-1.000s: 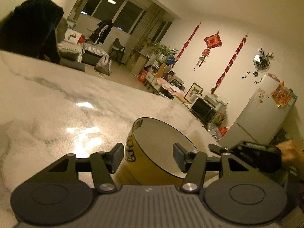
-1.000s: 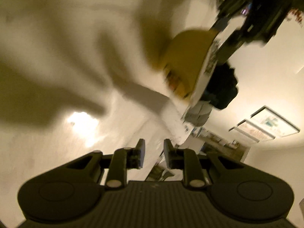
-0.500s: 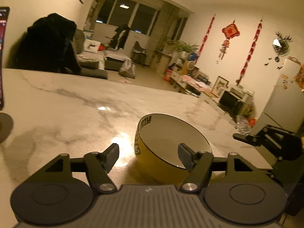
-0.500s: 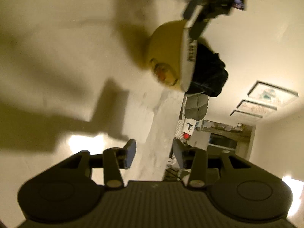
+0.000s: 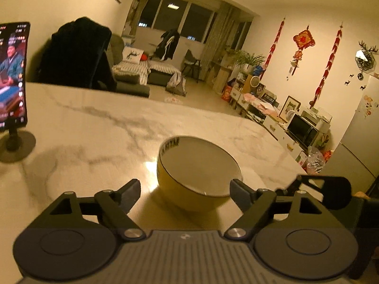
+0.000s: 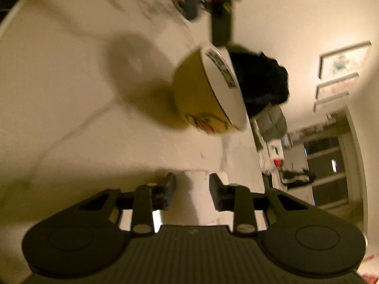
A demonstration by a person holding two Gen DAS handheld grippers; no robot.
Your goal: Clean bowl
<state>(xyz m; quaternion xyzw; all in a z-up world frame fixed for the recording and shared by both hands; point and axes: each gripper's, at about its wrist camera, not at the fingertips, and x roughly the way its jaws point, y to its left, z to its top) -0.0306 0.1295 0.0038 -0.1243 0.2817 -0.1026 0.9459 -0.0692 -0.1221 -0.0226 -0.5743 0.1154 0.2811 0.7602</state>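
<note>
The round yellow ceramic bowl with a white inside (image 5: 199,172) stood upright on the pale marble-patterned counter (image 5: 94,127), free of both tools. The left gripper (image 5: 184,193) sat just behind the bowl, its fingers having just been opening wide, nothing between them. The right gripper (image 6: 192,190) hung near the bowl with a narrow gap; its fingers had just been closing, and a white roll-like thing (image 6: 193,196), too blurred to name, lay between them, apparently not pinched. This looked like a set-down step. Next would probably come taking up a wiper. The counter was bare around the bowl; a phone on a stand (image 5: 13,80) stood well apart, and the counter's edge ran beyond the bowl.
</note>
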